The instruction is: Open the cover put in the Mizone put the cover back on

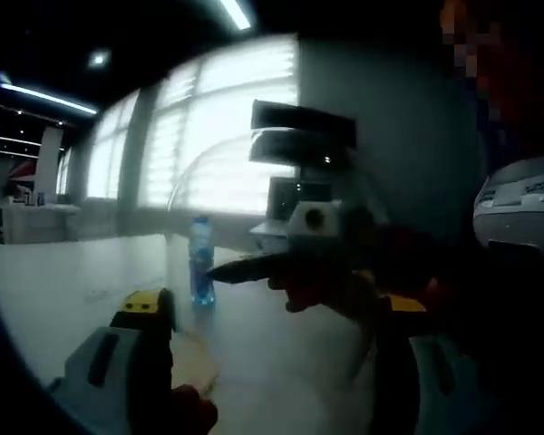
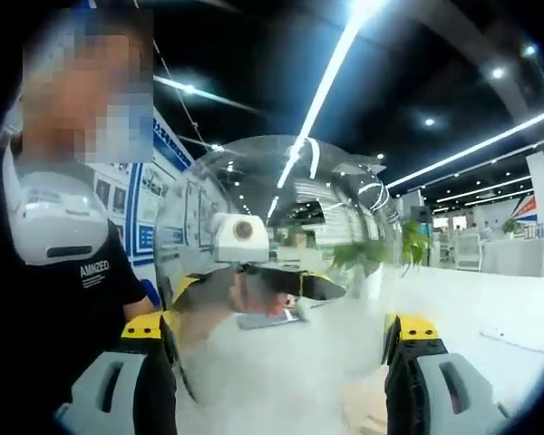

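**Dome lifted, bottle standing to one side**

Between your two grippers hung the clear, rounded plastic dome cover [image 2: 281,272], raised off the pale, smooth table [image 1: 72,281]. In the right gripper view its curved wall sat between the right gripper [image 2: 281,340] jaws, which stood wide apart; whether they pressed on the wall, you could not tell from that view. Your left gripper [image 2: 299,285] came in from beyond the dome with its dark jaws drawn close together, apparently at the dome's far edge, though the glare hid what they pinched. In the left gripper view the jaws were likewise wide at the bases, so I cannot tell that claw's state for certain.

The small blue Mizone bottle [image 1: 200,258], translucent plastic with a blue label, stood upright on the table, well apart from the dome.

Risks, as judged:
- The dome is glossy and thin-walled; a light grip could let it slide or flex out.
- Reflections on it mask edges, so you could misjudge clearance and knock the tall, narrow bottle over.
- Lowering it crooked could catch the bottle cap.
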Available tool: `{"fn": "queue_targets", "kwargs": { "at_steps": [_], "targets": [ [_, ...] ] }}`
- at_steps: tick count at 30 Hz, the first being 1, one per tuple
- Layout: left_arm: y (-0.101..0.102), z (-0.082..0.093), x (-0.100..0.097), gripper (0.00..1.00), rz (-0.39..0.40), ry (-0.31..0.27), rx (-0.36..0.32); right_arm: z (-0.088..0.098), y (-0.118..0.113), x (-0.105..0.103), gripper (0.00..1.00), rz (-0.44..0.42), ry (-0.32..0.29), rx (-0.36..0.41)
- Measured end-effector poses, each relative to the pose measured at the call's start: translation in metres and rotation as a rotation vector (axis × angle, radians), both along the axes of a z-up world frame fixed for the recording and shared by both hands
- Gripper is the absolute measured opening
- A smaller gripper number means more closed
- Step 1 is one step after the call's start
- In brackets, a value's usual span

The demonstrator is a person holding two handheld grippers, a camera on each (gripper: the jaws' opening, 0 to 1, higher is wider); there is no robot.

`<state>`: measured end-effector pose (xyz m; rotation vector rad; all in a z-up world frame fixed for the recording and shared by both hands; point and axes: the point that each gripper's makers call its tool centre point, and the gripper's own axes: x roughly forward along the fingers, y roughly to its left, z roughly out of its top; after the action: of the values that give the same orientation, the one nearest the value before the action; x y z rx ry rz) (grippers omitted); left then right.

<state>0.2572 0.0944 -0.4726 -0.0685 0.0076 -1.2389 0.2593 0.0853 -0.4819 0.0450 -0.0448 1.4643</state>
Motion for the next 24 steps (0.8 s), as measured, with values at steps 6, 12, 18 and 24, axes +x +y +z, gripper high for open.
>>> {"fn": "queue_targets", "kwargs": {
  "at_steps": [6,12,18,24],
  "targets": [
    [0.007,-0.010,0.000,0.80,0.014,0.031,-0.001,-0.010,0.008,-0.002,0.90,0.000,0.013,-0.024],
    [0.008,-0.009,-0.003,0.80,0.012,0.015,-0.037,-0.009,0.009,-0.004,0.90,-0.012,0.010,0.000],
    [0.010,-0.009,-0.002,0.80,0.016,0.004,-0.080,-0.008,0.007,-0.003,0.90,-0.025,0.005,0.063],
    [0.011,-0.009,-0.002,0.80,0.022,-0.006,-0.112,-0.007,0.006,-0.002,0.90,-0.027,0.006,0.072]
  ]
}}
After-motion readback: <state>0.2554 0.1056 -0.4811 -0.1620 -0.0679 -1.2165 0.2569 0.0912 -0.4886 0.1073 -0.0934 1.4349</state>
